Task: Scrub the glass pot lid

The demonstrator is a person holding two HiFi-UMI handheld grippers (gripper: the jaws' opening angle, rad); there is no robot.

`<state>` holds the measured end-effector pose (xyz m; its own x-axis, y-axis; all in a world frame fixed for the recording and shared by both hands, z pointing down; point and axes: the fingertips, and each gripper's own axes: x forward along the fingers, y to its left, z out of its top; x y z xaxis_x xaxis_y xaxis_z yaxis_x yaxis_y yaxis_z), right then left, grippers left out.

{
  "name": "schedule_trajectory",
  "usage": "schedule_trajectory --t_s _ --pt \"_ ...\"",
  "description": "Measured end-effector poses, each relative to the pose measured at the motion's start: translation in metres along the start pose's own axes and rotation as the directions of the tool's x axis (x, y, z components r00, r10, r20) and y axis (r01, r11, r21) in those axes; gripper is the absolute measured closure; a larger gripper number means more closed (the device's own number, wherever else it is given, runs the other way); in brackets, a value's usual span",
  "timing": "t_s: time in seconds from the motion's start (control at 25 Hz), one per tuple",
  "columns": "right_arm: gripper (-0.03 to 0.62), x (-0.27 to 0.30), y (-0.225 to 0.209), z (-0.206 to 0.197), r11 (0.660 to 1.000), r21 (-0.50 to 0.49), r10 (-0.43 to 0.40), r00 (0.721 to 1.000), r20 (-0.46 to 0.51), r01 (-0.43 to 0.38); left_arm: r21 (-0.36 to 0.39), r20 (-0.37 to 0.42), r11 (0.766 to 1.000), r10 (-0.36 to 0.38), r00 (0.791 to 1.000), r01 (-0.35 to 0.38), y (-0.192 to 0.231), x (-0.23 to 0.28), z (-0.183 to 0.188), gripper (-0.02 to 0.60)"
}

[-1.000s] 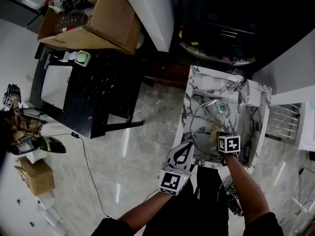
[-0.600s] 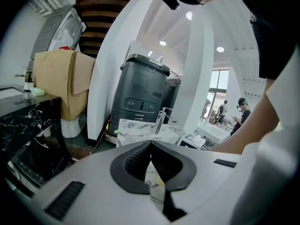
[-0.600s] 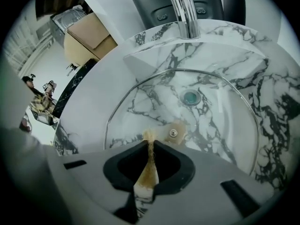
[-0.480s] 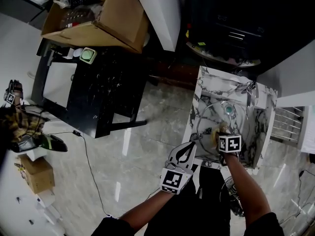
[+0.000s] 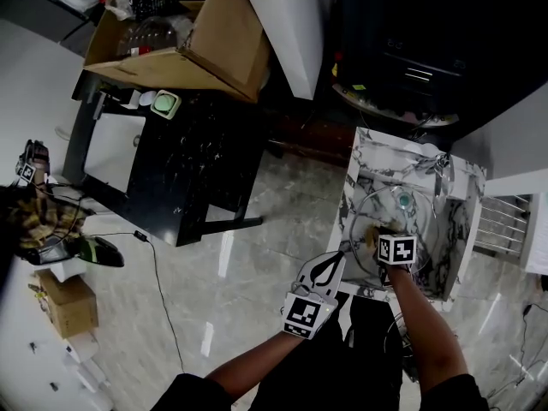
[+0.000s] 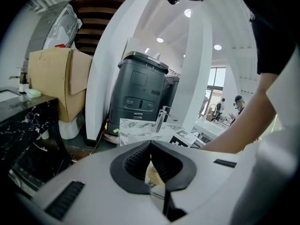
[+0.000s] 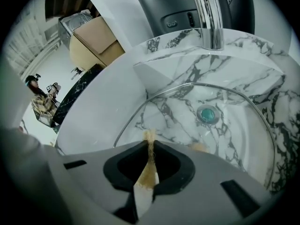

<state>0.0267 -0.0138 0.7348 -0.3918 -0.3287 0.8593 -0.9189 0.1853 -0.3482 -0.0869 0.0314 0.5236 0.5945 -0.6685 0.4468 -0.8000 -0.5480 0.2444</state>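
Observation:
The glass pot lid (image 5: 363, 202) lies tilted in the marble sink (image 5: 360, 148); its metal rim (image 7: 187, 86) arcs across the right gripper view, and the teal drain (image 7: 206, 114) shows through the glass. My right gripper (image 5: 378, 236) is over the lid's near left part, shut on a tan scrubbing pad (image 7: 148, 168) that touches the glass. My left gripper (image 5: 336, 256) reaches the sink's near left edge. It is shut on the lid's rim, and a thin glassy edge (image 6: 154, 179) shows between its jaws.
A chrome faucet (image 7: 210, 15) stands at the sink's far side. Left of the sink is shiny tiled floor with a cable (image 5: 154, 272). A black marble table (image 5: 171, 161) and a cardboard box (image 5: 188, 32) stand further left, and a dark grey bin (image 6: 138, 90) stands behind.
The head view has swung slightly, so the sink sits further right in the picture. The scrubbing pad has slid a little leftward across the lid. The left gripper keeps its hold.

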Motion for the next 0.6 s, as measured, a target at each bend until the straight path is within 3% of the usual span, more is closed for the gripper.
schedule_trajectory --t_s 0.28,0.44,0.6 --pt "0.542 -0.019 0.0 0.026 1.0 0.027 -0.002 0.997 0.081 0.0 -0.047 0.017 0.998 -0.045 0.999 0.045 -0.004 0.002 0.012 0.568" --pt "0.542 -0.052 0.008 0.037 0.998 0.056 0.001 0.989 0.151 -0.01 -0.026 0.04 0.998 -0.06 0.997 0.061 -0.008 0.001 0.029 0.568" --pt "0.542 -0.092 0.02 0.045 1.0 0.02 0.002 0.971 0.241 -0.007 -0.008 0.07 0.997 -0.077 0.995 0.078 -0.017 0.001 0.046 0.568"
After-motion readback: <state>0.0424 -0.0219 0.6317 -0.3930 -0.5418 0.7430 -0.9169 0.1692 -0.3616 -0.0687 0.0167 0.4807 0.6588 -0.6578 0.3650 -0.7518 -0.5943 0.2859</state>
